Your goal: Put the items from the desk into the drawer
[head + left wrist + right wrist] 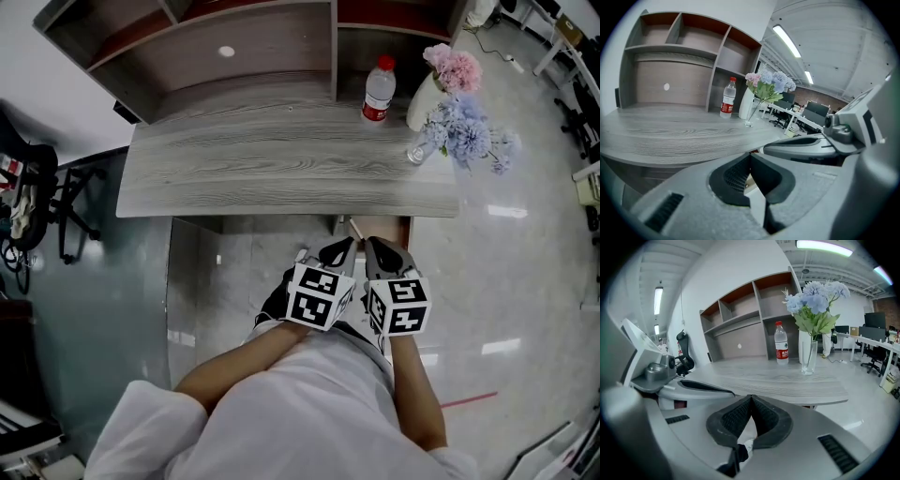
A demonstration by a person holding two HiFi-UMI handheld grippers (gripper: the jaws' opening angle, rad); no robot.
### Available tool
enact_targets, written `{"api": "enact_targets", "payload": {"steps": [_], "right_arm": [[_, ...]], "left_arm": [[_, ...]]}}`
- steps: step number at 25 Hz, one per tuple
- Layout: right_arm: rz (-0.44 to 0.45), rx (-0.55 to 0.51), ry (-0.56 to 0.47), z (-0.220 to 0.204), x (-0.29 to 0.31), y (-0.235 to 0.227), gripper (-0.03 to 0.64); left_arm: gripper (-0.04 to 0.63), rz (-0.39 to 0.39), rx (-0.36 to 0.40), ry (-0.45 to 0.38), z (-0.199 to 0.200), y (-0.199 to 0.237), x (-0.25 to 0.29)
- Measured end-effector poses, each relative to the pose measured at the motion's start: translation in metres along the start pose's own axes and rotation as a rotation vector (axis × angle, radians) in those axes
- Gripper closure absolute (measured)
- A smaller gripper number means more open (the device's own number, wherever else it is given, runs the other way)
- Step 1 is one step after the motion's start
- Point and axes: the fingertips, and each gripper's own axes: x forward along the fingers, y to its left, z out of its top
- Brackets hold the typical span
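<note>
A water bottle with a red cap and label [378, 91] [727, 97] [781, 349] stands at the back right of the grey wooden desk [272, 159]. Beside it are a white vase of pink flowers [427, 97] and a glass vase of blue flowers [419, 150] [809, 357]. My left gripper [340, 248] [749, 155] and right gripper [377, 247] [751, 397] hang side by side just below the desk's front edge. Each has its jaws shut tip to tip, and nothing is held in either. No drawer front shows clearly.
An open shelf unit [197, 47] stands along the back of the desk. A brown-edged unit [405, 230] sits under the desk's right end. A black office chair [33, 202] is at the left. More desks and chairs [876, 350] fill the room to the right.
</note>
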Motion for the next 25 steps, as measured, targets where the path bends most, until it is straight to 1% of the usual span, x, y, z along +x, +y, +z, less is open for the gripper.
{"api": "enact_targets", "payload": {"steps": [7, 25], "right_arm": [[0.016, 0.008, -0.027, 0.0, -0.011, 0.008, 0.615], [0.031, 0.012, -0.027, -0.005, -0.016, 0.016, 0.615]], "left_arm": [[0.592, 0.019, -0.005, -0.026, 0.001, -0.003, -0.005], [0.592, 0.033, -0.009, -0.019, -0.003, -0.004, -0.012]]}}
